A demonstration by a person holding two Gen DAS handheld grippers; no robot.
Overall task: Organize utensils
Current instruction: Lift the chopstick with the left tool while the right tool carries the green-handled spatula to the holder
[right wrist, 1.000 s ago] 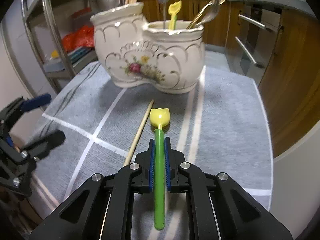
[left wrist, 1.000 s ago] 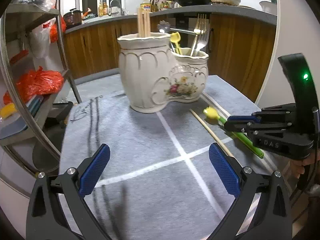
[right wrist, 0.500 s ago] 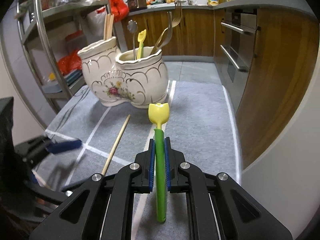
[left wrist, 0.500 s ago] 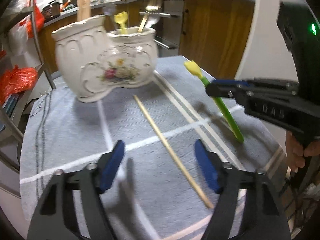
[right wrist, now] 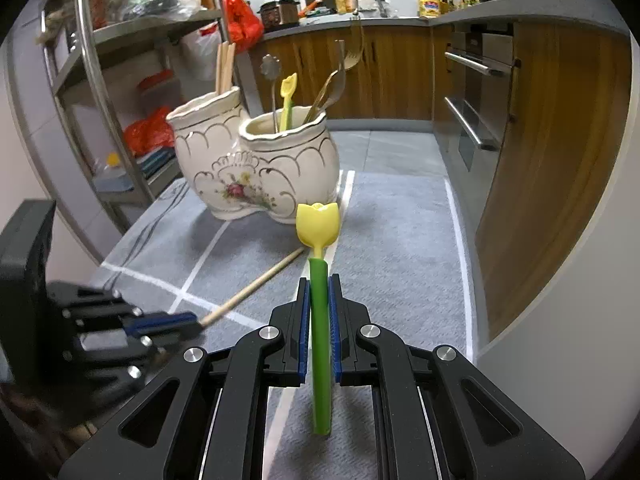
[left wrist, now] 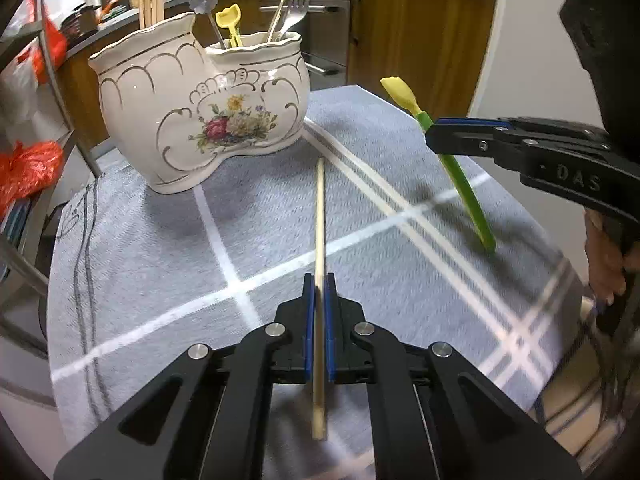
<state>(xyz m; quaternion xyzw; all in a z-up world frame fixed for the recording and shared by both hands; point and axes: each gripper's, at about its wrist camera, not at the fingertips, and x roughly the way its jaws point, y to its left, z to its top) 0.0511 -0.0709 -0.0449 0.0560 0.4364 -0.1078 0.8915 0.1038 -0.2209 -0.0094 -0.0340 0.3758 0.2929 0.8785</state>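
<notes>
A white floral ceramic double holder point(left wrist: 200, 120) stands at the back of the grey cloth; it also shows in the right wrist view point(right wrist: 256, 168). Its left cup holds chopsticks point(left wrist: 152, 0), its right cup holds forks point(left wrist: 290, 4), a metal spoon and a yellow-green spoon point(left wrist: 232, 24). My left gripper point(left wrist: 319, 284) is shut on a wooden chopstick point(left wrist: 320, 220) that lies on the cloth and points at the holder. My right gripper point(right wrist: 319, 284) is shut on a green spoon with a yellow tulip head point(right wrist: 318, 224), held tilted above the cloth; it also shows in the left wrist view point(left wrist: 456, 168).
The grey cloth with white stripes point(left wrist: 160, 260) covers a small table. A metal rack with red bags point(right wrist: 140, 136) stands to the left. Wooden kitchen cabinets point(right wrist: 400, 72) and an oven front point(right wrist: 476, 100) lie behind and right. The table's right edge point(right wrist: 468, 280) is close.
My left gripper moved right over the chopstick and shut on it. My right gripper lifted the green spoon off the cloth and drew back from the holder.
</notes>
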